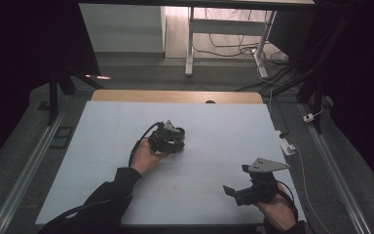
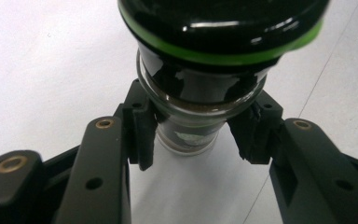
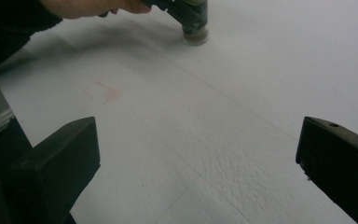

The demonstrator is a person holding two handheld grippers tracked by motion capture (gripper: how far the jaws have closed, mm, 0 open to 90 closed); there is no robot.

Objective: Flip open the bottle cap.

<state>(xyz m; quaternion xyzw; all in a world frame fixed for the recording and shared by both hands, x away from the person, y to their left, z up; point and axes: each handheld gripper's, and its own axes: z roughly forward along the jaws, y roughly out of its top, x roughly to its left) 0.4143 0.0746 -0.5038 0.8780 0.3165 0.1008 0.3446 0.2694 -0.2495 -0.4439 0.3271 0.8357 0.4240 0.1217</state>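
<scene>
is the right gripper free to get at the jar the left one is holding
Probably yes. The right gripper is open and holds nothing, and bare white table lies between it and the jar. The left gripper already clamps the jar's glass sides, so only its upper part is free.

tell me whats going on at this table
A person works at a white-covered table with a two-jaw gripper in each hand. The left gripper is shut on a small glass jar with a black lid and green band, its jaws clamped on either side of the glass below the lid. The jar's base appears to sit on the table. The right gripper is open, holding nothing, near the table's front right part.
</scene>
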